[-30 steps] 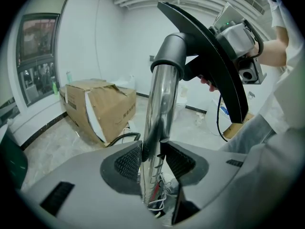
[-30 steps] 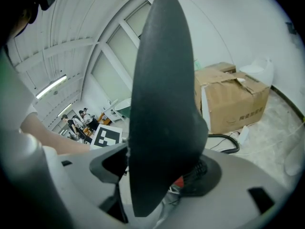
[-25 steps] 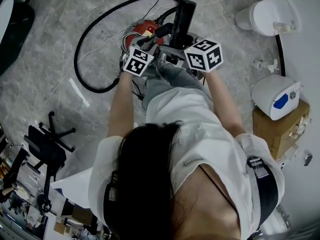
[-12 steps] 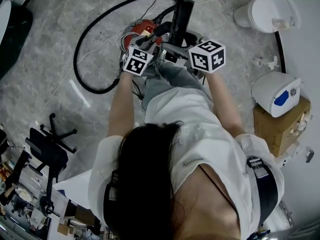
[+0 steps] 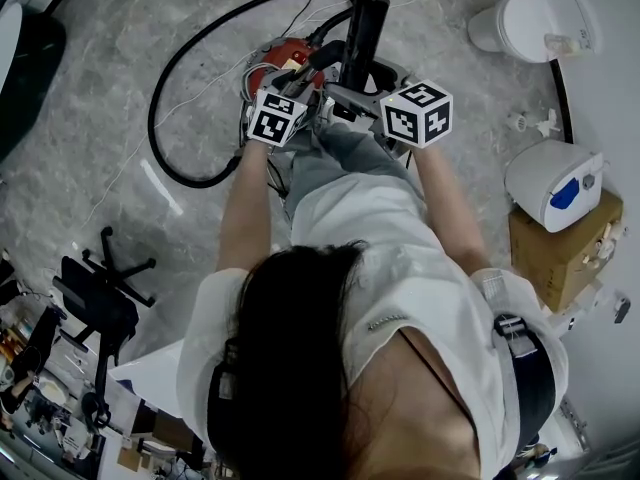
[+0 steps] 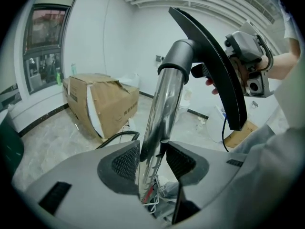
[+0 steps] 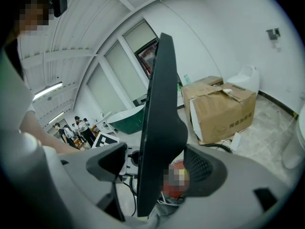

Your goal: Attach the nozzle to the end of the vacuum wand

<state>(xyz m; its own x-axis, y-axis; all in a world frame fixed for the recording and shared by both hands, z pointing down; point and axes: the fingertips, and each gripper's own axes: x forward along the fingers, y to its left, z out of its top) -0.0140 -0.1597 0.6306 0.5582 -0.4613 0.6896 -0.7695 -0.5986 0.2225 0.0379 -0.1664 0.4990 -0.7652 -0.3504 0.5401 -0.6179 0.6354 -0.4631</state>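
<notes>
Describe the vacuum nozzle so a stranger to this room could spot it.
Find the red vacuum canister on the floor ahead of the person; a shiny metal wand stands over it. The nozzle is the flat black blade on the wand's top, unlike the round chrome tube.

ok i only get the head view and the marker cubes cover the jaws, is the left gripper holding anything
Observer: Yes, the left gripper is clamped on the shiny metal wand.
Operator: and the right
Observer: The right gripper is opening, the black nozzle between its jaws, a gap at one pad.
Operator: nozzle on the wand yet
Observer: Its grey collar sits over the wand's top end.
</notes>
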